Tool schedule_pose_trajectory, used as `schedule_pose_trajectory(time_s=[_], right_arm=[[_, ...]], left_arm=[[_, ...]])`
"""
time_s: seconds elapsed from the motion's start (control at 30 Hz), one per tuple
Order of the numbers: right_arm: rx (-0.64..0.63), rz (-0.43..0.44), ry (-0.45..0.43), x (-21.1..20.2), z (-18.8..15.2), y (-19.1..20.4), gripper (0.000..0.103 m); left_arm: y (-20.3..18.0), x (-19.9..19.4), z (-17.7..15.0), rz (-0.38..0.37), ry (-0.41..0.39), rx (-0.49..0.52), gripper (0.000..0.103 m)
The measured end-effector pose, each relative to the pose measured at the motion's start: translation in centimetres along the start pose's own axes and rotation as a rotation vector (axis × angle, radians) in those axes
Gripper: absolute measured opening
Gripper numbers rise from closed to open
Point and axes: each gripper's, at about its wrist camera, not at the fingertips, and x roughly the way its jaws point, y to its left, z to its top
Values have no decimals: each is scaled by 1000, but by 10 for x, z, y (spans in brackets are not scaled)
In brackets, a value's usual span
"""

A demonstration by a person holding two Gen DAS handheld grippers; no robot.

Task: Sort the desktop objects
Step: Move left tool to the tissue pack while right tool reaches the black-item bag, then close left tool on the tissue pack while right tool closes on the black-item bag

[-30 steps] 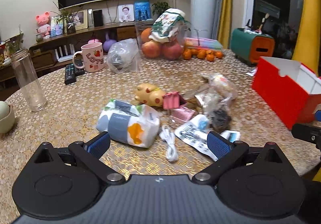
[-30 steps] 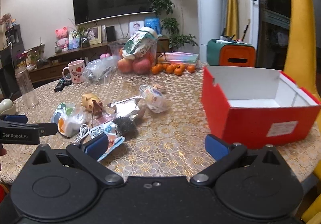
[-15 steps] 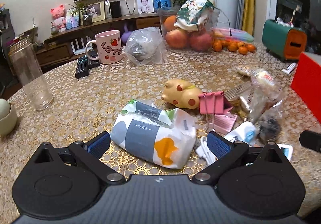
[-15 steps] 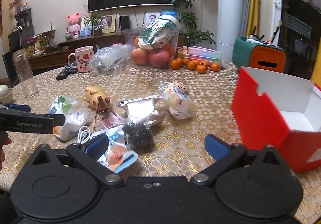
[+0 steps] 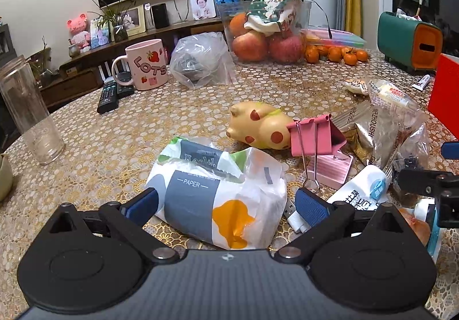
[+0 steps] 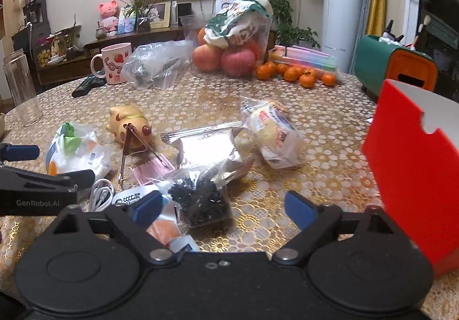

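Note:
My left gripper (image 5: 226,204) is open, its blue pads on either side of a white paper tissue pack (image 5: 218,193) lying on the table. Behind the pack lie a yellow spotted pig toy (image 5: 258,129), a pink binder clip (image 5: 314,139) and a silver snack bag (image 5: 370,128). My right gripper (image 6: 223,209) is open and empty over a clear bag of small black pieces (image 6: 200,199). The tissue pack (image 6: 76,149), the pig (image 6: 127,122) and a wrapped bun (image 6: 275,133) show in the right wrist view. A red open box (image 6: 413,165) stands at the right.
A white cable (image 6: 100,196) and a white tube (image 5: 361,191) lie near the front. Farther back stand a pink mug (image 5: 147,66), a glass jar (image 5: 27,110), remotes (image 5: 110,93), a plastic bag (image 5: 200,60), a fruit tub (image 5: 266,33), tangerines (image 5: 335,54) and a green-orange box (image 5: 410,43).
My left gripper has moved forward and left until the tissue pack sits between its open pads. My right gripper has moved left and forward, over the bag of black pieces.

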Motion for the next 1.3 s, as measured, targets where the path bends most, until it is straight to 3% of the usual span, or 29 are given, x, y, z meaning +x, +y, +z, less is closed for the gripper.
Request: schedule_pose_trajectory(time_s=[0.13,0.23,0.5,0.63,0.8,0.93,1.3], right_arm=[[7,8,3,5,1,0,88],[9,15,11,8,1,1,81],[23,30,16,7,1,3,66],[23,32,12,3,3,3,49],[40,27,6,-5,4,-2,42],[44,23,-7,-17,5,-6,36],[79,5,-44,-62,1,-30,34]], left_arm=[[-1,1,-1,-11,-14,2,95],[-1,1,-1,-27,-14,0,85],[-2,-5,-1,-47,-20,8,43],[-2,-10,2,-43,-34,9,29],[4,-17,5,-44,-53,-10,11],[5,-28,7,-38,-85,-9,8],[-8,-67,11,-38,-156,41,4]])
